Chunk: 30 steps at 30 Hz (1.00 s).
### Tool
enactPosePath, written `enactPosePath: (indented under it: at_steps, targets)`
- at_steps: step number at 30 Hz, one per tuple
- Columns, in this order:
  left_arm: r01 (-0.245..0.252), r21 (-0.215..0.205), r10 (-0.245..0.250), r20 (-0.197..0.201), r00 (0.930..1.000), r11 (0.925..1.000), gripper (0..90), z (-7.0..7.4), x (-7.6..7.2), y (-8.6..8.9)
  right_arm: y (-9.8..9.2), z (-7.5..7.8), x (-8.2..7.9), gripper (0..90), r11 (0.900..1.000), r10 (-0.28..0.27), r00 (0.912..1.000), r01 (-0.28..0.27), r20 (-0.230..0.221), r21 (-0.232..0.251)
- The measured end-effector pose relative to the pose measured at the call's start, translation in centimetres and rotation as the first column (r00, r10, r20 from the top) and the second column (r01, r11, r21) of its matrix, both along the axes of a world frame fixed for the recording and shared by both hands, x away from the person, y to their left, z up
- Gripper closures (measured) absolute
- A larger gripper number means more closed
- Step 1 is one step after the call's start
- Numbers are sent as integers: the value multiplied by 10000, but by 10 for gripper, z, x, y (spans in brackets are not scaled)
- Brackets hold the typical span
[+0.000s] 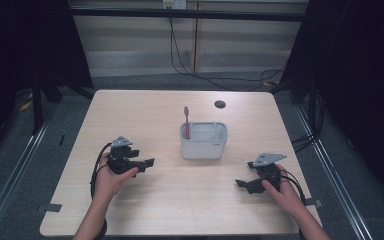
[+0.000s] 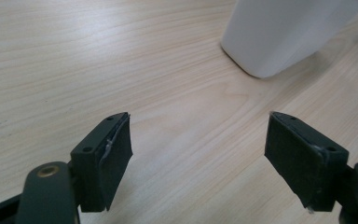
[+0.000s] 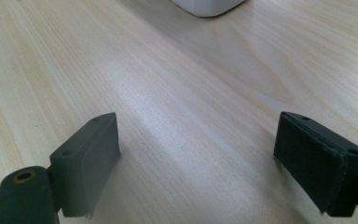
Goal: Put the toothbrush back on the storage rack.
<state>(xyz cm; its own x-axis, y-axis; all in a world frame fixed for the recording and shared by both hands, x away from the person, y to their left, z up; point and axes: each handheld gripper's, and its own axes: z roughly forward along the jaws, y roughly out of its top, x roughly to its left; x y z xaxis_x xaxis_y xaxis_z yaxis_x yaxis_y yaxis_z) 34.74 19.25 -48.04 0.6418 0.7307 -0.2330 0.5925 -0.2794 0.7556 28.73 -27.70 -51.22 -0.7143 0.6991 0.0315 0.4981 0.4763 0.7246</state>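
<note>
Pale wood bench (image 1: 145, 115) carries everything I see from the high view. My left gripper (image 1: 147, 163) sits low over the bench with its jaws spread and nothing between them; they point toward the white holder (image 1: 203, 141), which stands just ahead of them and a little off to their far side, near but not touching. A red toothbrush (image 1: 186, 121) stands upright in the holder's end nearer those jaws, its head above the rim. My right gripper (image 1: 241, 184) is on the holder's other side, jaws also spread and bare, aimed roughly back toward the holder, which lies ahead of them and apart. A small dark hole (image 1: 220, 104) in the bench lies beyond the holder, well apart from both sets of jaws. Cables (image 1: 190, 65) trail over the floor past the bench's far edge.

In the left gripper view the two black jaws stand wide, bare wood grain between them. The holder (image 2: 279, 32) rises ahead of them toward the right jaw's side, clear of both pads (image 2: 116, 158).

In the right gripper view the jaws are likewise wide apart over bare wood. A rounded bottom corner of the holder (image 3: 209, 7) sits well ahead of them, near the middle of the gap's line and apart from both.
</note>
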Motion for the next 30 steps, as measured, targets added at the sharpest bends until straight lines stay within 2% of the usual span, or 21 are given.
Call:
enactPosePath:
  at_steps: [4,11,16,18,26,30]
  targets:
    - [-138,-5,138,41,9999,9999,227,-1,-1,2,0,0,0,135,10000,0,10000,0,-4,-1]
    - [17,171,-19,159,9999,9999,226,-4,-3,8,0,0,0,135,10000,14,10000,-14,-1,-8]
    - [54,408,-63,215,9997,9992,226,-6,-5,13,0,0,0,135,10000,15,10000,-15,1,-7]
    - [167,690,-189,316,9993,9975,226,-9,-6,16,0,0,0,135,10000,14,10000,-14,0,-9]
    - [105,946,-143,388,9991,9955,226,-13,-7,19,0,0,0,135,10000,-4,10000,4,2,-27]
    - [157,1241,-211,429,9989,9921,226,-15,-8,21,0,0,0,135,10000,6,10000,-6,7,-25]
